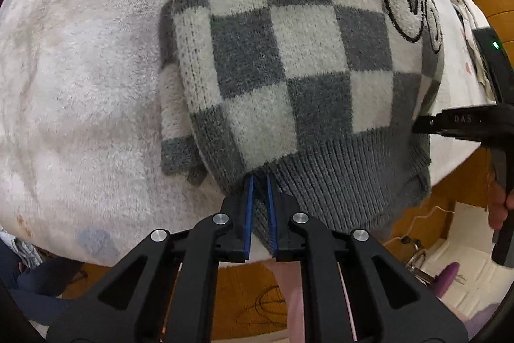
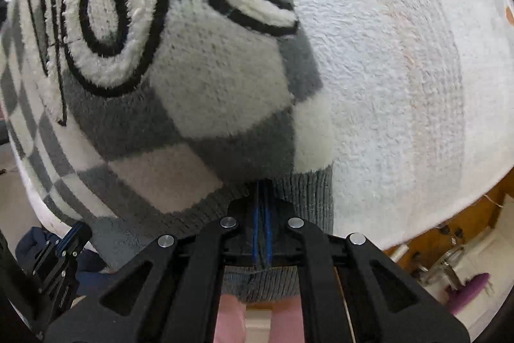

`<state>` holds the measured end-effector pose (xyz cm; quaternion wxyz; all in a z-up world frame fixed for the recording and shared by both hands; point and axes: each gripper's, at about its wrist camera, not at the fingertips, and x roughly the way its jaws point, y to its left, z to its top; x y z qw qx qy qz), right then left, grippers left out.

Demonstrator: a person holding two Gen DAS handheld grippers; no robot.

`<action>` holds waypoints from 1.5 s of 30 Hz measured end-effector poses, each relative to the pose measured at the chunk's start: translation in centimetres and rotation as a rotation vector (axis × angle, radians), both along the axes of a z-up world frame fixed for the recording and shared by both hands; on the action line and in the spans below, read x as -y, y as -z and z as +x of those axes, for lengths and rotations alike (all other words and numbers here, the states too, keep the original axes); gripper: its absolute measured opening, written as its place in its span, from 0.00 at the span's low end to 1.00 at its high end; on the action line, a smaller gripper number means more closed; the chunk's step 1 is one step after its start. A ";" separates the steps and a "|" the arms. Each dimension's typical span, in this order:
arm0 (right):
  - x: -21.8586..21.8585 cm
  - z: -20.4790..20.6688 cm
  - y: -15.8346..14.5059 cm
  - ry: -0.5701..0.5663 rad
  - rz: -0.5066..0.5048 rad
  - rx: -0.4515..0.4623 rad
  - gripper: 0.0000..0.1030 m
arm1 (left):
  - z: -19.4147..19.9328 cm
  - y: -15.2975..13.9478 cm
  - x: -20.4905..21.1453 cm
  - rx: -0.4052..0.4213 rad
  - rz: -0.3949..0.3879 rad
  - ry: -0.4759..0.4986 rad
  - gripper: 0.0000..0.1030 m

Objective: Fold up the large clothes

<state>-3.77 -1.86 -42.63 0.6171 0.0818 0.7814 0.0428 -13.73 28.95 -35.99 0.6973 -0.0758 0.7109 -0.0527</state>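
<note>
text: "das" | on: right gripper (image 1: 456, 121), black side of its body, left wrist view | sweater (image 1: 289, 53): large fuzzy black-outlined letter shapes, one reads like "o" (image 2: 102, 15), the word not legible

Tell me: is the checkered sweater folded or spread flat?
Partly folded: a sleeve lies tucked under the sweater body; both jaws grip the ribbed hem.

Left gripper (image 1: 259, 182) fingers (image 1: 248, 214) on sweater (image 1: 289, 53) hem
</note>
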 end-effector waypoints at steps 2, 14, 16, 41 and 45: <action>0.1 0.3 -1.9 0.013 0.030 -0.009 0.05 | 0.9 -1.1 -0.5 -0.010 0.008 -0.002 0.10; 0.5 11.2 -3.5 0.015 0.016 0.046 0.06 | 7.9 -0.7 -3.1 0.018 -0.001 -0.047 0.10; 0.0 12.1 -2.9 0.013 -0.026 0.026 0.08 | 8.9 -0.6 -3.2 0.012 -0.019 -0.029 0.10; -10.5 23.0 -7.7 0.010 0.106 0.067 0.04 | 26.8 -4.2 -4.6 0.048 -0.004 -0.096 0.15; -12.4 22.9 -3.6 -0.040 0.062 0.051 0.00 | 26.9 -1.5 -3.7 -0.001 0.045 -0.088 0.15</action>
